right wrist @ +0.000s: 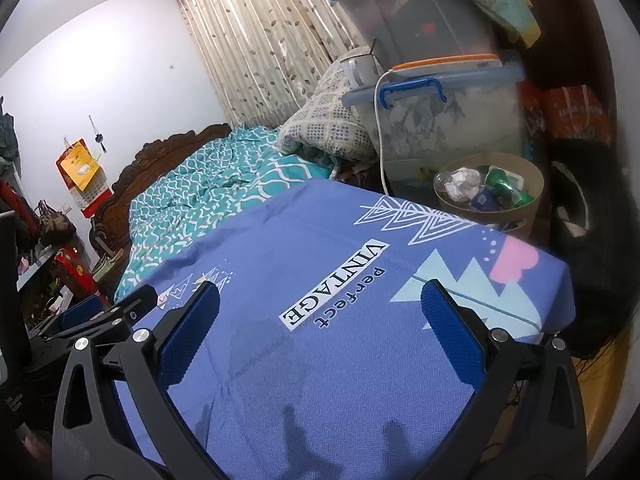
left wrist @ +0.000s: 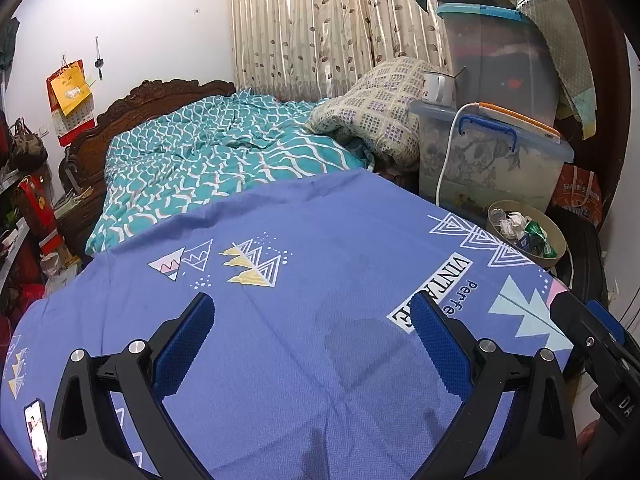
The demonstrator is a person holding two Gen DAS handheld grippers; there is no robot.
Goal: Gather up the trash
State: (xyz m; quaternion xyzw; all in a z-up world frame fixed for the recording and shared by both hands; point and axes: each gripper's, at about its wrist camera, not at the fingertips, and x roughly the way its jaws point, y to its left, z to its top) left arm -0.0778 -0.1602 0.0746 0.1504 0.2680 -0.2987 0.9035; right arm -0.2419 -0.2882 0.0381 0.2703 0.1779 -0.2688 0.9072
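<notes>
A round tan waste bin stands beyond the far right corner of the blue printed cloth. Crumpled white paper, green wrappers and a clear bottle lie in it. My left gripper hangs open over the cloth, nothing between its blue pads. My right gripper is open too, over the "VINTAGE" print, empty. The right gripper's black frame shows at the right edge of the left wrist view. The left gripper's frame shows at the left of the right wrist view.
A bed with a teal patterned quilt lies behind the cloth. Stacked clear storage boxes with a white mug and a white cable stand behind the bin. Cluttered shelves line the left. A phone lies at the near left.
</notes>
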